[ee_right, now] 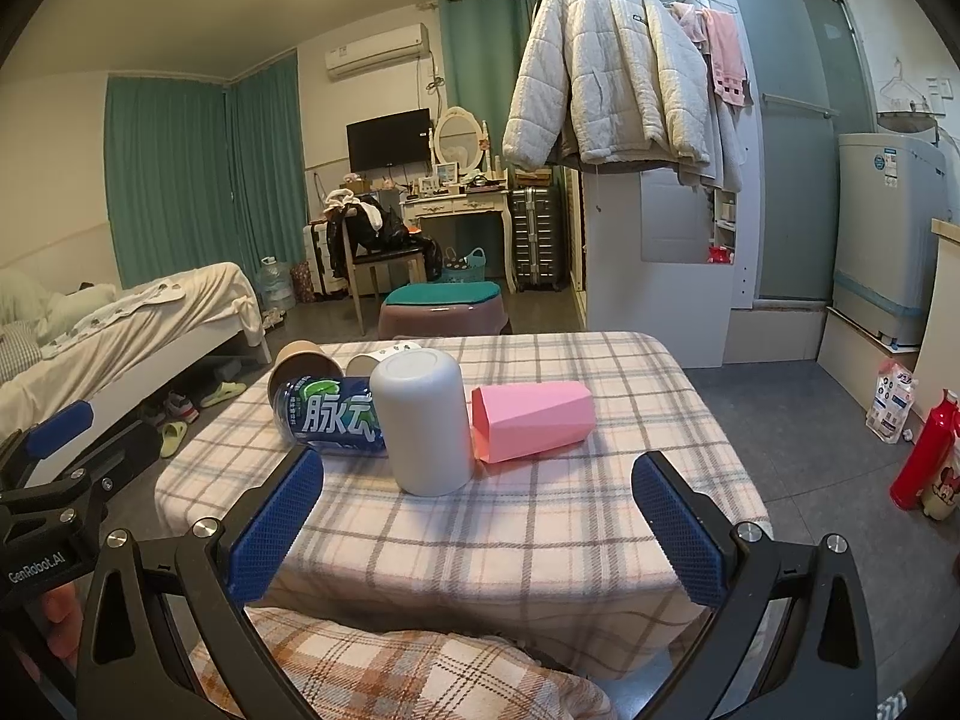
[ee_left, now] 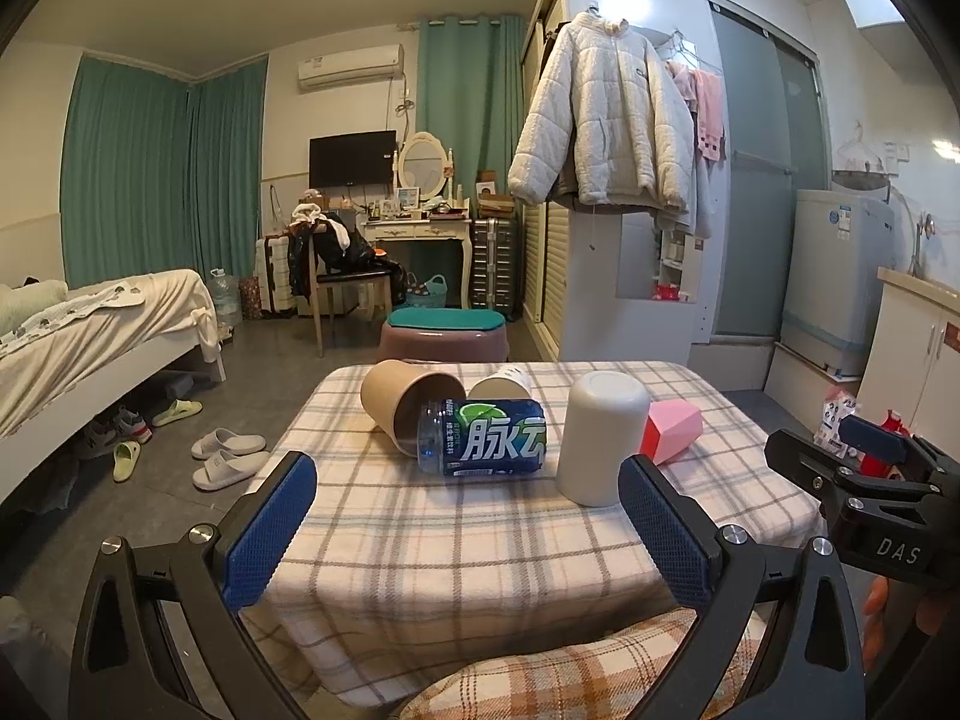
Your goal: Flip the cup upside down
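Note:
A white cup (ee_left: 602,438) stands upside down, base up, on the plaid-covered table (ee_left: 480,546); it also shows in the right wrist view (ee_right: 423,420). A pink faceted cup (ee_right: 531,420) lies on its side right of it, also in the left wrist view (ee_left: 672,429). A brown paper cup (ee_left: 408,402) and a small white paper cup (ee_left: 501,384) lie on their sides behind. My left gripper (ee_left: 468,540) is open and empty, at the table's near edge. My right gripper (ee_right: 480,528) is open and empty, also near the front edge, short of the white cup.
A blue drink bottle (ee_left: 489,438) lies on its side left of the white cup. A stool with a green cushion (ee_left: 444,330) stands beyond the table. A bed (ee_left: 90,330) is at left, a red flask (ee_right: 927,450) on the floor at right.

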`<state>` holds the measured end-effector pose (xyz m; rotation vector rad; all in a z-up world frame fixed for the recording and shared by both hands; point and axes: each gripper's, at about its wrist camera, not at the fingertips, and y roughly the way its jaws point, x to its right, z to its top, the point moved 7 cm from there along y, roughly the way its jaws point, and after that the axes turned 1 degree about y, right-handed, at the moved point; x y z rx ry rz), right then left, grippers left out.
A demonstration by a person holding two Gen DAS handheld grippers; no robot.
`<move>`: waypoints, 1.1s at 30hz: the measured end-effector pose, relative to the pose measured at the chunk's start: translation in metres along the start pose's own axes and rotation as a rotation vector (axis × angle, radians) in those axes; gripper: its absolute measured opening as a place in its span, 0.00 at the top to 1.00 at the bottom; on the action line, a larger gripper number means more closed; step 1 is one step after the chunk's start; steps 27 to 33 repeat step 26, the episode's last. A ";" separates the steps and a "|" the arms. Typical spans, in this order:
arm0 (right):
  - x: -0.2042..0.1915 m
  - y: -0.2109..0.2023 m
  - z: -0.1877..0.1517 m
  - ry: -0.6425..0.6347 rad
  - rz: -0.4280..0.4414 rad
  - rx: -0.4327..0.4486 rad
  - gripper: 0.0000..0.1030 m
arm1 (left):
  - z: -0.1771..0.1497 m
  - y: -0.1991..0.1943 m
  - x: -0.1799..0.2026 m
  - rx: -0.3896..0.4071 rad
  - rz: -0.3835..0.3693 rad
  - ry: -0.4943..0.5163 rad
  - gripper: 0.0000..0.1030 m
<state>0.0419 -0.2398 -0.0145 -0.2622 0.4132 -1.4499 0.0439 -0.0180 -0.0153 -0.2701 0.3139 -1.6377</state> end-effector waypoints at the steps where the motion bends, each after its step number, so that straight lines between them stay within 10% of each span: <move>1: 0.000 0.000 0.000 0.001 0.000 0.000 0.00 | 0.000 0.000 0.000 -0.001 -0.001 0.000 0.00; 33: 0.001 0.005 -0.006 0.003 0.003 -0.011 0.00 | -0.003 0.002 0.000 -0.011 0.002 0.001 0.00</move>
